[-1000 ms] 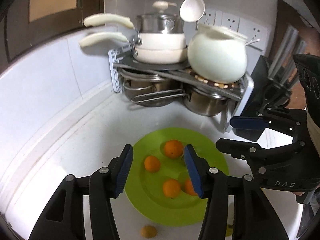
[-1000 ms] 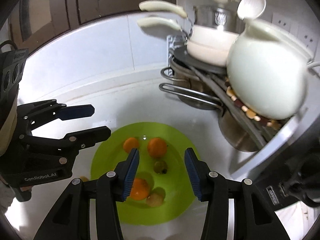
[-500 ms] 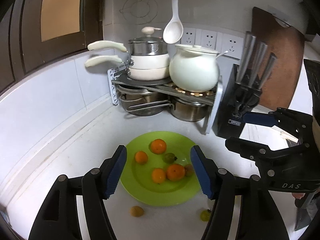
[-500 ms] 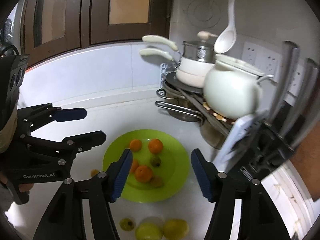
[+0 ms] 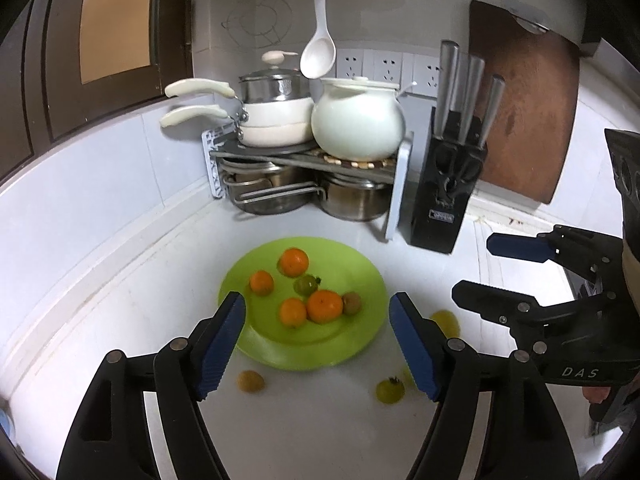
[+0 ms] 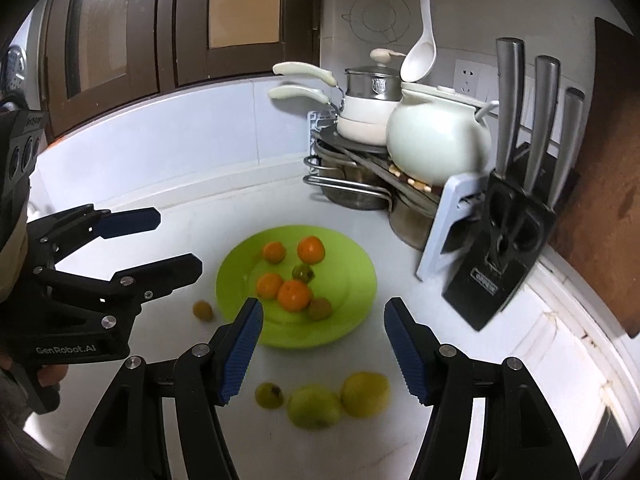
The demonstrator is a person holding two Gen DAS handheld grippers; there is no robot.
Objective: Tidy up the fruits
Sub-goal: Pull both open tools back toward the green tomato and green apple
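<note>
A green plate [image 5: 256, 344] [image 6: 352, 280] sits on the white counter and holds several oranges [image 5: 325, 306] [image 6: 294, 295], a small green fruit [image 5: 306, 285] and a brown one [image 5: 352, 303]. Loose on the counter lie a small brown fruit [image 5: 251, 381] [image 6: 202, 311], a small green fruit [image 5: 389, 390] [image 6: 269, 395], and two larger yellow-green fruits [image 6: 314, 406] [image 6: 365, 394]. My left gripper [image 5: 318, 346] is open and empty, above the plate's near edge. My right gripper [image 6: 322, 354] is open and empty, above the counter between plate and loose fruits.
A pot rack [image 5: 304, 160] with pans and a white pot [image 5: 357, 120] stands in the corner behind the plate. A black knife block [image 5: 448, 188] and a wooden board [image 5: 524, 100] stand to its right. The wall runs along the left.
Both grippers have pulled back and up from the plate. The plate now looks smaller and the loose fruits on the counter have come into view. Both stay open.
</note>
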